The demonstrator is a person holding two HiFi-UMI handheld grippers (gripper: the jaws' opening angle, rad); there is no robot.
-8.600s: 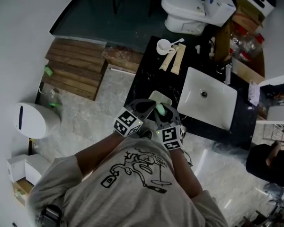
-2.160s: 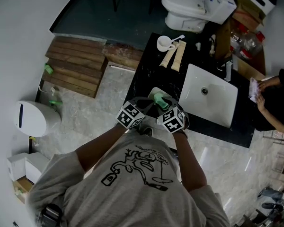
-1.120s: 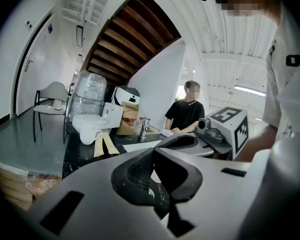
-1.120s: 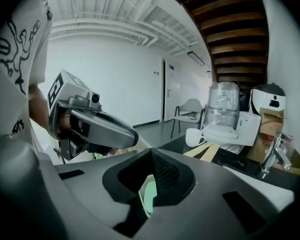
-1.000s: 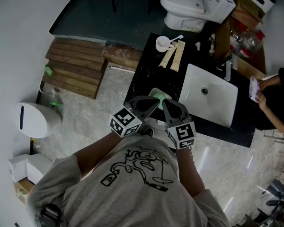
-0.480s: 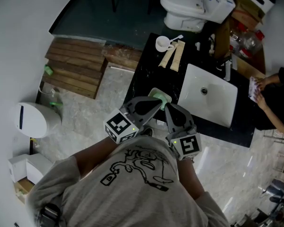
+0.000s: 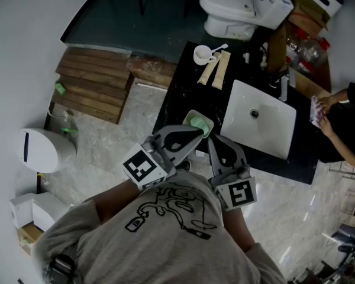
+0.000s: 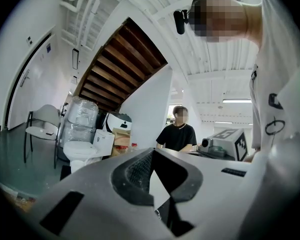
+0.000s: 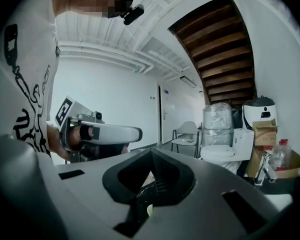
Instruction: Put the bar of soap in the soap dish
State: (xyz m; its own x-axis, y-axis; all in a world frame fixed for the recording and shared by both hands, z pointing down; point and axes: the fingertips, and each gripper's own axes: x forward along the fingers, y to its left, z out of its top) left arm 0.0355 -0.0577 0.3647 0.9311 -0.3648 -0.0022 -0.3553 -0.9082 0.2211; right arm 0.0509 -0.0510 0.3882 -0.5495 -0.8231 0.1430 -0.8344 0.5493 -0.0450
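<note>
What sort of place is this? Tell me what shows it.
Probably a bathroom: a white toilet, a white sink set in a black counter, and a soap dish holding green soap.

Bare table stretch between dish and cup, open from the left edge, sink close on the dish's right, faucet behind the sink, person at the far right end

Left claw and right claw withdrew from the soap dish.
</note>
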